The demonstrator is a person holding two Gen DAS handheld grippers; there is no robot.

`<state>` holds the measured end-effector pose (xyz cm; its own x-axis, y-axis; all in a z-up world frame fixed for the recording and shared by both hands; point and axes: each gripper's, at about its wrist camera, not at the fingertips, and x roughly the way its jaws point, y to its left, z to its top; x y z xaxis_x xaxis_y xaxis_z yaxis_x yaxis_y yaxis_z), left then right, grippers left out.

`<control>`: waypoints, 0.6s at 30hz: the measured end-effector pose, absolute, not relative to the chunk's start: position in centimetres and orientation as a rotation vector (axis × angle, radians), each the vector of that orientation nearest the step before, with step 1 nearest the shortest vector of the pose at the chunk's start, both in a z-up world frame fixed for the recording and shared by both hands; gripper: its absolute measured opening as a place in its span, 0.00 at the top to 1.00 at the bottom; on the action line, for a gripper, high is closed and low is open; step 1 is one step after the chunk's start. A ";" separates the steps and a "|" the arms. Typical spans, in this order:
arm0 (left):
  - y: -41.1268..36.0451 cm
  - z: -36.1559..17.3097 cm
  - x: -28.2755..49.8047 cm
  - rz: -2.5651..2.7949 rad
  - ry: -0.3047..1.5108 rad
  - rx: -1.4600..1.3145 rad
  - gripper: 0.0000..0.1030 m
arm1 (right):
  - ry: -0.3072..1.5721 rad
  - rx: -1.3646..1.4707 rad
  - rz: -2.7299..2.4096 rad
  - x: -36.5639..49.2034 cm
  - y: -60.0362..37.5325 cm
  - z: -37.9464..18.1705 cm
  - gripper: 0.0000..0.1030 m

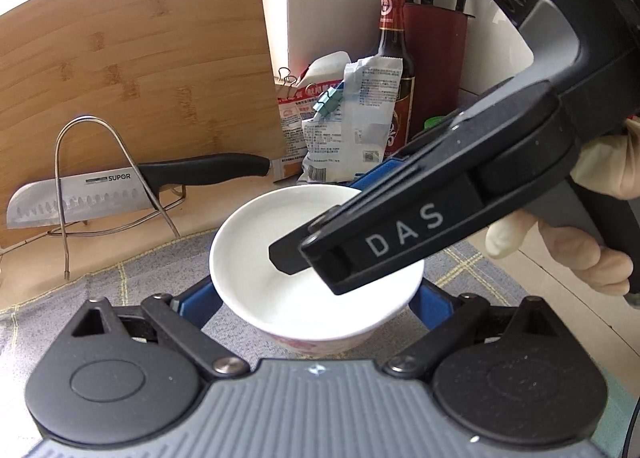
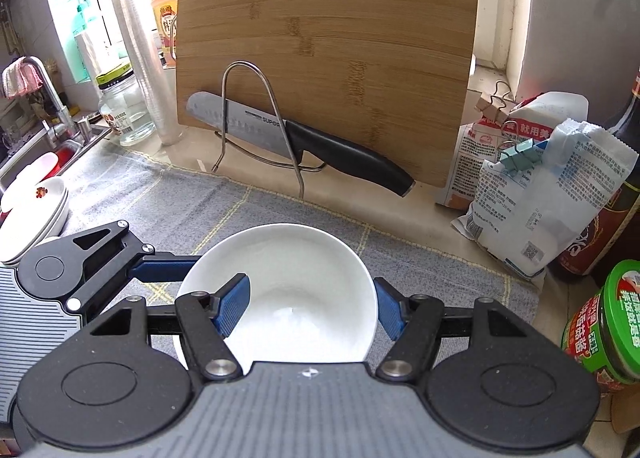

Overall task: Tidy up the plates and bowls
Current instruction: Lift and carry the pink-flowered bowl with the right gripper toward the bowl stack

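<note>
One white bowl (image 2: 288, 258) sits upright, lower centre of both frames, on the grey checked cloth (image 2: 280, 210). It's round, so there's no long axis to line up with; what counts is the rim.

Your right gripper (image 2: 310, 290) is spread wide and straddles the bowl's right-hand wall in the right wrist view. One blue pad hangs inside the bowl over the white bottom, the other just outside the rim. There's clear air between the inner pad and the wall, so it isn't pinching anything yet. The bowl lies directly ahead of it and slightly left of its centre line.

Your left gripper (image 1: 312, 304) comes at the same bowl from the left of the frame, one finger on each side of it below the rim. The rim hides the pads, so I can't tell if they touch the wall or only flank it.

Both grippers are at the bowl. The right one looks nearer to a rim grip: closing the jaws should catch the wall, I'd guess.

A stack of white dishes (image 2: 36, 214) with a red motif sits at the left edge of the frame, well apart from the bowl. That's the likely place for it, so the carry would go left.

Behind, a Supor knife (image 2: 344, 150) rests in a wire rack against the bamboo cutting board (image 2: 328, 38), upper centre, clear of the bowl.
</note>
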<state>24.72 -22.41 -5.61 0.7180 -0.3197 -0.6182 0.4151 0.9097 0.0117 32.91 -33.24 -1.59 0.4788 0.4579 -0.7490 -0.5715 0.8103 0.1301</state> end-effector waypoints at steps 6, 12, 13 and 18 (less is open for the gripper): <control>-21.4 -4.6 23.0 -0.407 0.657 0.158 0.05 | 0.859 -0.149 0.641 30.9 -32.4 -0.7 0.30; -19.9 -3.3 20.9 -0.403 0.650 0.157 0.05 | 0.849 -0.142 0.654 28.7 -31.4 0.3 0.30; -19.6 -3.1 20.5 -0.401 0.650 0.158 0.05 | 0.845 -0.140 0.657 28.3 -31.2 0.6 0.30; -17.7 -2.1 18.7 -0.383 0.645 0.145 0.05 | 0.826 -0.141 0.684 26.3 -29.7 1.7 0.30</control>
